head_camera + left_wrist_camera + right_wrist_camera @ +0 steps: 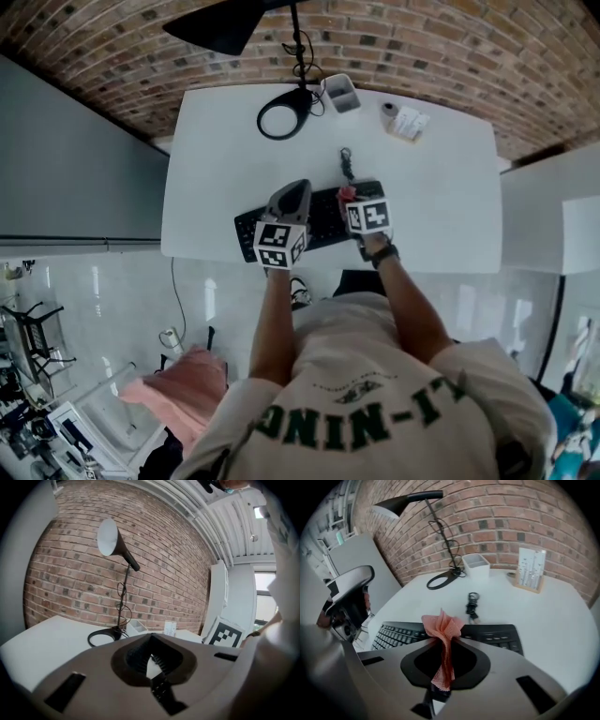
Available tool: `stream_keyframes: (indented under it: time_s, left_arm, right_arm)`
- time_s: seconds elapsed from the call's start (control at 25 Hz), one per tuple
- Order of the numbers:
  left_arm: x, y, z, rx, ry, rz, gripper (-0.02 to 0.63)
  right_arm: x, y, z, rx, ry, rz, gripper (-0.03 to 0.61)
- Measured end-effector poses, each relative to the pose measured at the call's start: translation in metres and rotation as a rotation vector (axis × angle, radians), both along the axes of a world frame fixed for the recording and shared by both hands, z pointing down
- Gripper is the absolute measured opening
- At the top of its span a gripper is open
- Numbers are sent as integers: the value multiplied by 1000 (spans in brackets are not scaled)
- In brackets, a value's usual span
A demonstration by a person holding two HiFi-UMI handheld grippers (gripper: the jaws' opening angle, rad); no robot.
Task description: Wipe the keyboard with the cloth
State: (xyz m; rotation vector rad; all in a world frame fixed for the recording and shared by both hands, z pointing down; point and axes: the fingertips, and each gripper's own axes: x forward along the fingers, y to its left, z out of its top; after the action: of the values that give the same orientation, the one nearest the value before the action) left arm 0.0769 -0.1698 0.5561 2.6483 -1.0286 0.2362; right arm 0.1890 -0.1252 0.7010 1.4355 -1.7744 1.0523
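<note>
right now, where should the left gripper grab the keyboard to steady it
Probably the keyboard's left end, coming in from the left. It lies flat and thin on the table, that end is bare, and the right gripper holds the cloth over the right half. The left gripper is shut, so open it first.

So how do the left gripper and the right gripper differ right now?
The right gripper is shut on the pink cloth; the left gripper is shut with nothing between its jaws. The right gripper looks down at the keyboard, while the left gripper is tilted up toward the brick wall and the lamp. Both hang over the keyboard, side by side.
</note>
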Motion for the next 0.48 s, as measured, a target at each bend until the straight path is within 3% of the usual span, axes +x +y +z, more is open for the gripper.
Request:
stream_keyframes:
  time_s: [0.48]
  left_arm:
    - [-181,18,10,-26,-58,-299,0]
  right_arm:
    - [-231,14,-1,-39,-181,-408,25]
